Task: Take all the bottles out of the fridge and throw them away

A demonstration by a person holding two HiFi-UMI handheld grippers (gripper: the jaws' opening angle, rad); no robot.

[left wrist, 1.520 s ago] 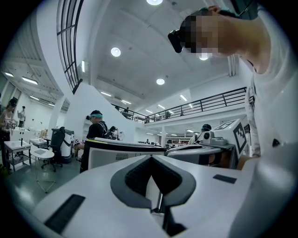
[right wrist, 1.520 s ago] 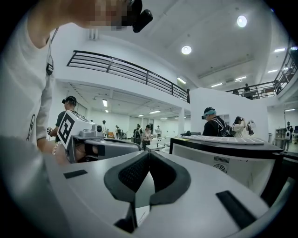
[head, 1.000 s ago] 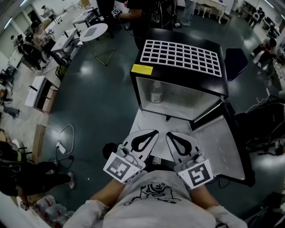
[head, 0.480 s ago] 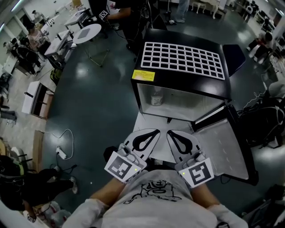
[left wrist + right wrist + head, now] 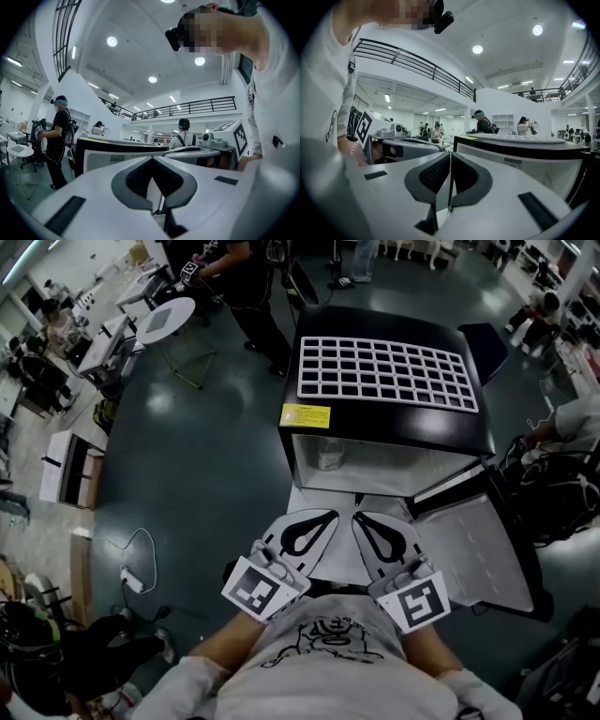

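Low in the head view, close against the person's white shirt [image 5: 319, 662], the left gripper [image 5: 317, 524] and right gripper [image 5: 367, 527] sit side by side, each with its marker cube [image 5: 258, 589] nearest the body. Both have their jaws pressed together with nothing between them; the left gripper view [image 5: 152, 164] and the right gripper view [image 5: 450, 161] each show the dark pads meeting at the tips over bare air.

Just beyond the tips stands the fridge [image 5: 384, 432], a low black box with a white grid [image 5: 386, 374] on its top and a yellow label [image 5: 306, 415] at the front left corner, too small to read. Its door [image 5: 478, 549] hangs wide open to the right, pale inner face showing.

One bottle [image 5: 329, 454] stands in the left part of the fridge, well apart from both grippers. It is a pale blur, its top cut off by the fridge's upper edge, and much of the inside is hidden under that edge. Neither gripper view shows the inside. A cable [image 5: 131, 559] trails on the dark floor [image 5: 216, 484] at the left.
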